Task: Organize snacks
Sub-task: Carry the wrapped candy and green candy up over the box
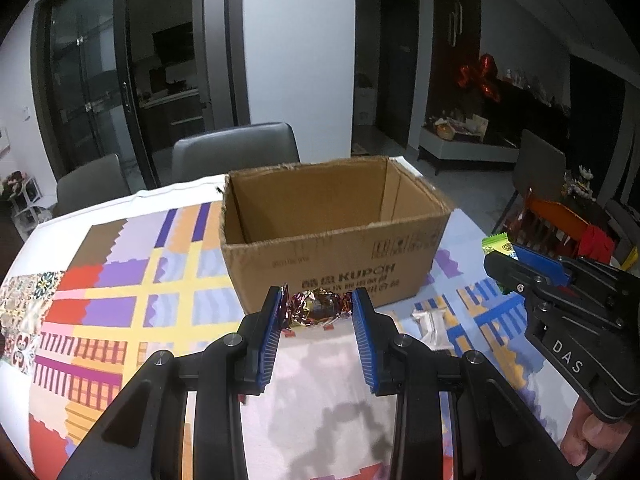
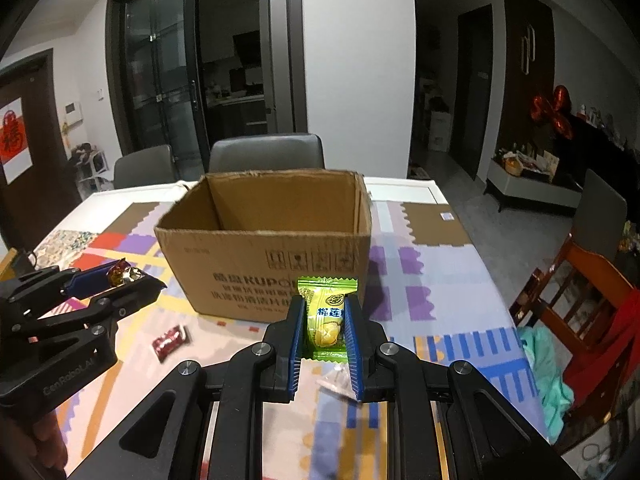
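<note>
An open cardboard box stands on the patterned tablecloth; it also shows in the right wrist view. My left gripper is shut on a foil-wrapped candy, held just in front of the box; the candy also shows in the right wrist view. My right gripper is shut on a green durian candy packet, held near the box's front right corner. The packet's tip shows in the left wrist view.
A red-wrapped candy lies on the cloth left of my right gripper. A clear wrapper lies right of the box. Grey chairs stand behind the table. A wooden chair stands at the right.
</note>
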### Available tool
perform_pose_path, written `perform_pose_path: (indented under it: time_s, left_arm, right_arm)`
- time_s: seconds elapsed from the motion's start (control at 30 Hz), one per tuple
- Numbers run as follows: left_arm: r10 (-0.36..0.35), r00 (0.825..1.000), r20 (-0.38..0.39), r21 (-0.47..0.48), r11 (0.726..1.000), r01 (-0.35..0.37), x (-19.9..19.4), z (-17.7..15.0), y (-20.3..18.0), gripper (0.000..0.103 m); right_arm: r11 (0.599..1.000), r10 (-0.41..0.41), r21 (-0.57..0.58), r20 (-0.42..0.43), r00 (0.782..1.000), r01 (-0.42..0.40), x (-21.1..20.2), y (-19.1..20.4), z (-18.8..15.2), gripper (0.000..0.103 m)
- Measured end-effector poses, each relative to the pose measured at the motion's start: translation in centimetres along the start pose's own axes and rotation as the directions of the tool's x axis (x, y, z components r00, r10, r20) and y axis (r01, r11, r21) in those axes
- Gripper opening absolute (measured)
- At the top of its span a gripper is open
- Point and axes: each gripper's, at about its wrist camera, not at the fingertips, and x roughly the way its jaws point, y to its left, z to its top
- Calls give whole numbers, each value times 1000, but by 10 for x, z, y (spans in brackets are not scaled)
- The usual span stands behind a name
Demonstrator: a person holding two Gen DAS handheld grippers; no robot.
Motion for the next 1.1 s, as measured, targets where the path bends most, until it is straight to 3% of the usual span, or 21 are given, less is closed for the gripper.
perform_pose_path:
  time_s: [0.5,1.1]
  left_arm:
    - [35,999,42,-30,999,-33,-6,35,12,35]
    - [34,998,55,-65,997,-30,24,65,28,35]
  right_arm:
    - [999,22,-25,51,998,-21,-3,5,42,21]
    - [999,23,-43,64,998,-20,27,5,81,21]
